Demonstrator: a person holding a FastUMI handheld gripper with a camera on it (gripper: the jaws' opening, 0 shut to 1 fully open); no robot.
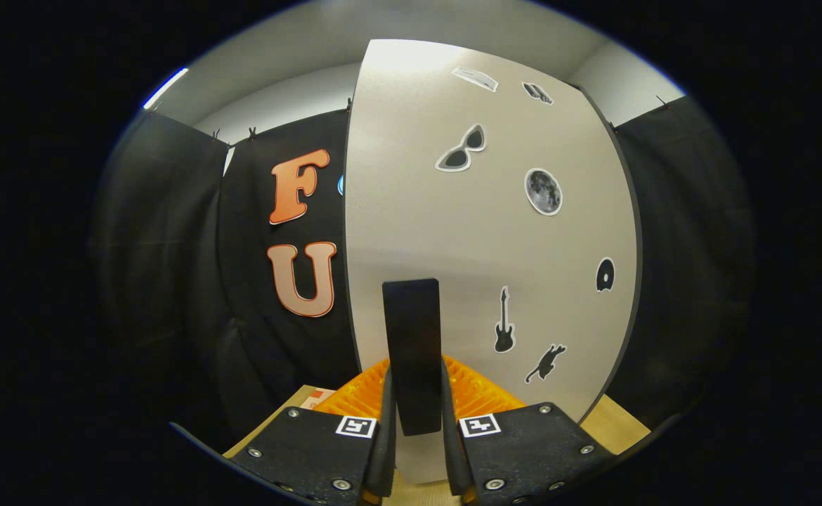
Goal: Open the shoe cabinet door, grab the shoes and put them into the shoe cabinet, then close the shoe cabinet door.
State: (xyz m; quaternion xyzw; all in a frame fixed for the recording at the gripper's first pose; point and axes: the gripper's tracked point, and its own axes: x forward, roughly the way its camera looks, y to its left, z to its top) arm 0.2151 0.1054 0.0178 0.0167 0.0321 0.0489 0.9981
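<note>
1. The cabinet door (pixel 453 232) fills the space straight ahead of the gripper (pixel 416 429), a pale panel standing upright with its left edge free against the dark booth wall (pixel 172 281); the cabinet's inside is hidden behind it, and I cannot tell how far it has swung

2. A dark upright handle (pixel 412 351) stands off the door's lower middle, and the two fingers close on it from either side, so the jaws look clamped on the handle; this grip gives the hold needed to swing the door on its hinge

3. The fingers (pixel 387 422) run forward along the handle's lower part, probably so the pull acts squarely on the door without slipping off the top

4. Stickers dot the door: sunglasses (pixel 461 150), a moon (pixel 543 191), a guitar (pixel 504 321) and a cat (pixel 546 362); they play no part in the grip

5. A wooden floor (pixel 615 425) shows below the door; the shoes are somewhere out of sight, so the step in hand seems to be working the door
</note>
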